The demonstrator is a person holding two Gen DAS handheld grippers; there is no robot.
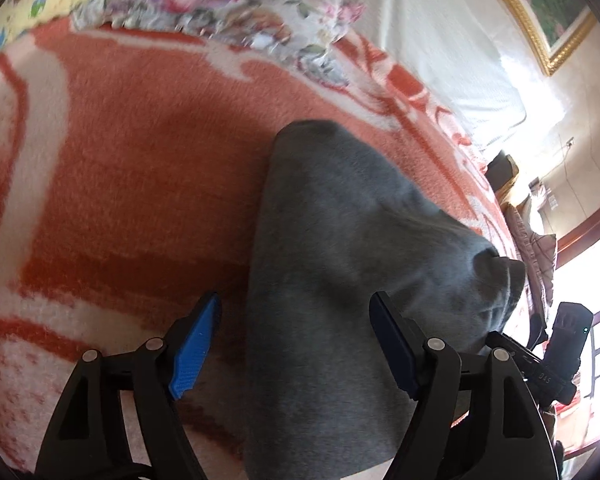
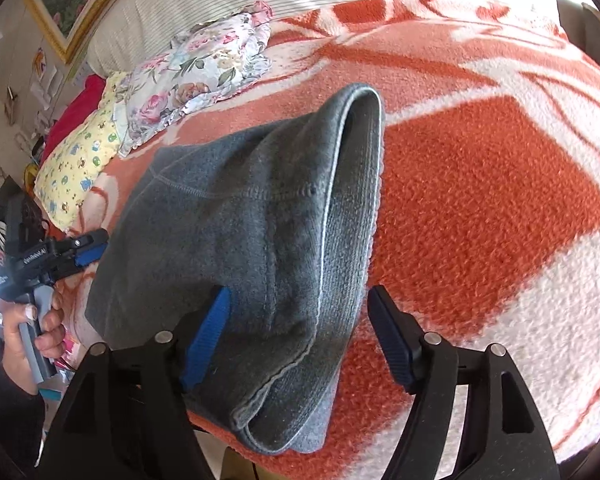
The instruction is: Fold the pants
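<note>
Right wrist view, nearest first: right gripper (image 2: 296,336) spread wide, released, astride the near end of the pants (image 2: 244,232); left pad half buried under a grey fold, right pad clear of cloth over the blanket (image 2: 480,184). Nothing pinched. Pants lying folded on the bed, long axis running away from the claw and a little leftward, hem band doubled over at the far end. Bare blanket to the right and beyond, plenty of room for another fold that way. Floral cloth (image 2: 204,68) and yellow pillow (image 2: 80,164) further off to the left, well apart from the pants.

Left wrist view: left gripper (image 1: 296,344) also released, jaws wide, grey bundle passing between them without pressure from either pad. Bundle stretching forward from the claw, its far rounded end resting on the blanket. Right hand's tool just past the bundle's right edge. Both hands about equally near; bed edge close below.
</note>
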